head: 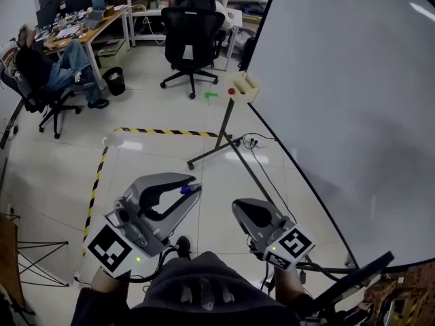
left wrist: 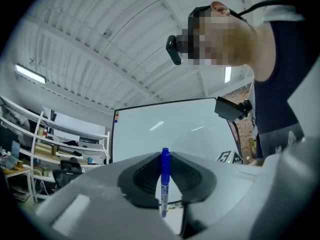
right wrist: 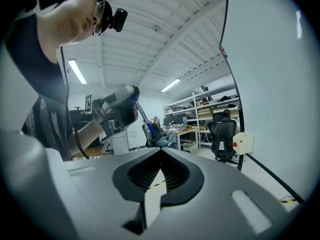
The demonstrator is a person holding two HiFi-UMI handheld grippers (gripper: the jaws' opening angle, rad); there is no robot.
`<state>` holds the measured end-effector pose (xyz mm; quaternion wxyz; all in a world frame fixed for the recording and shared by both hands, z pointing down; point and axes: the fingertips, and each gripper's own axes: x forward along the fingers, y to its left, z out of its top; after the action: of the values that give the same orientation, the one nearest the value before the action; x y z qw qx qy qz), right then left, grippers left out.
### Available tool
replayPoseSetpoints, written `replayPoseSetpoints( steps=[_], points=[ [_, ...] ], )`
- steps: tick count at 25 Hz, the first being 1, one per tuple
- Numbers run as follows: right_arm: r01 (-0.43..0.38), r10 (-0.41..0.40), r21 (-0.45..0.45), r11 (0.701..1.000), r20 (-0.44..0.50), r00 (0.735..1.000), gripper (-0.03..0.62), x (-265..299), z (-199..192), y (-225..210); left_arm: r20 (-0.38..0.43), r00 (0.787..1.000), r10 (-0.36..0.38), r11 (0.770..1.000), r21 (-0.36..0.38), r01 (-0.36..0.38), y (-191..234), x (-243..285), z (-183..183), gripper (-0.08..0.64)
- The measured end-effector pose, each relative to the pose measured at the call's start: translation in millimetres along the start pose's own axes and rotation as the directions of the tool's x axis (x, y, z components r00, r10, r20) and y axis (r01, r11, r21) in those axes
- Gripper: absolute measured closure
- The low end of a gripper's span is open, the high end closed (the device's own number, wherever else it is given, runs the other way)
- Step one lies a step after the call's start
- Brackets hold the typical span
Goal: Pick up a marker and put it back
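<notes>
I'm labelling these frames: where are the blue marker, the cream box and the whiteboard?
blue marker [left wrist: 164, 182], left gripper view, mid-barrel.
cream box [head: 248, 92], head view, front wall.
whiteboard [head: 353, 100], head view, bare surface.

We log a dark short-sleeved shirt [right wrist: 30, 84]. To the shirt's left, the left gripper [head: 193, 187]: pale grey shell, black ribbed pads [left wrist: 145, 176], a cube [head: 109, 248] of black-and-white square markers, a small green light [head: 138, 257]. To the shirt's right, the right gripper [head: 239, 205], built alike. Above the shirt, a black head camera [right wrist: 119, 18] with a black cable [left wrist: 260, 5].
</notes>
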<state>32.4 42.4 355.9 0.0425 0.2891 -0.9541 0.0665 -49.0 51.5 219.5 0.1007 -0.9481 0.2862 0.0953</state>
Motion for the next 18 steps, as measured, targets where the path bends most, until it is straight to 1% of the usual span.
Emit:
replayPoseSetpoints(
  steps=[4, 7, 10, 13, 18],
  points=[
    [0.002, -0.002, -0.025, 1.0, 0.012, 1.0, 0.591, 42, 14, -15, 0.007, 0.999, -0.031, 1.0, -0.005, 0.031, 39, 5, -8, 0.505],
    [0.017, -0.016, -0.032, 0.999, 0.012, 1.0, 0.591, 62, 20, -27, 0.011, 0.999, -0.044, 0.999, -0.015, 0.044, 63, 8, -14, 0.505],
    [0.04, -0.04, -0.014, 0.999, -0.006, 0.999, 0.591, 73, 19, -44, 0.009, 0.999, -0.048, 0.998, -0.034, 0.049, 84, 16, -22, 0.505],
    [0.037, -0.037, 0.006, 0.999, 0.016, 0.999, 0.591, 87, 24, -60, 0.007, 0.999, -0.049, 0.998, -0.044, 0.05, 104, 25, -29, 0.505],
    [0.031, -0.031, -0.007, 0.999, -0.025, 0.999, 0.591, 110, 19, -111, -0.002, 0.999, -0.038, 0.998, -0.045, 0.038, 143, 58, -48, 0.505]
  ],
)
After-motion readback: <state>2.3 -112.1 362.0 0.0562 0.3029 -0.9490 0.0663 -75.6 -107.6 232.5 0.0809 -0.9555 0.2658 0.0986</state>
